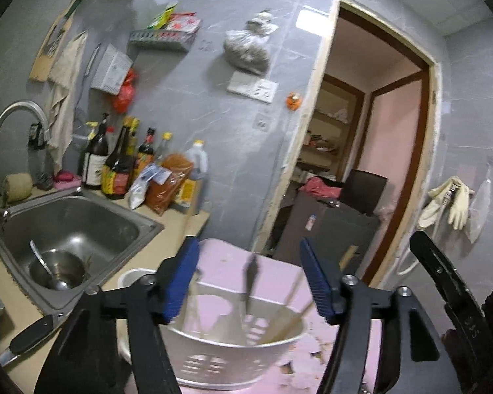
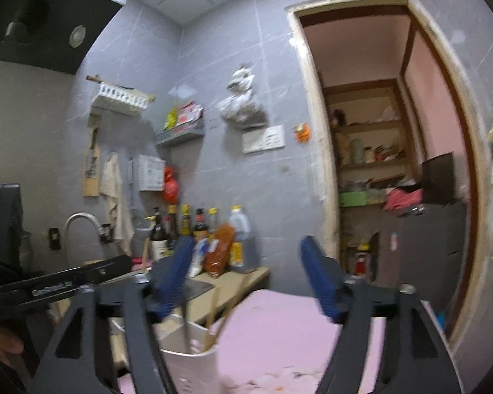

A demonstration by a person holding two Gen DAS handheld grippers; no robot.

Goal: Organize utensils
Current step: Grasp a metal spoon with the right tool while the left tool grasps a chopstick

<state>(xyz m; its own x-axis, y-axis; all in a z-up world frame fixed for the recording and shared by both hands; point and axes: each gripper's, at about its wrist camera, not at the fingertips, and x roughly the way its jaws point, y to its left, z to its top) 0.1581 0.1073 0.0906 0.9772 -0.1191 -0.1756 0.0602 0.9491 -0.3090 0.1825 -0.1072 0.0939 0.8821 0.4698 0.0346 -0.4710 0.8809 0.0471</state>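
A white perforated utensil holder (image 1: 233, 354) stands on a pink surface (image 1: 226, 262), with several chopsticks (image 1: 292, 312) and a dark-handled utensil (image 1: 250, 282) standing in it. My left gripper (image 1: 249, 282) is open and empty, its blue pads on either side above the holder. In the right wrist view the holder (image 2: 194, 361) is low at centre-left, with chopsticks (image 2: 213, 308) sticking up. My right gripper (image 2: 246, 282) is open and empty above it. A ladle (image 1: 44, 266) lies in a steel bowl (image 1: 57, 271) in the sink (image 1: 121, 226). A black-handled knife (image 1: 33, 331) lies on the counter edge.
Sauce bottles (image 1: 115, 164) and bags (image 1: 167, 184) line the counter behind the sink. A faucet (image 1: 13, 115) rises at left. Racks and a cloth hang on the grey tiled wall. An open doorway (image 1: 361, 151) is at right. The other gripper's body shows at left in the right wrist view (image 2: 56, 282).
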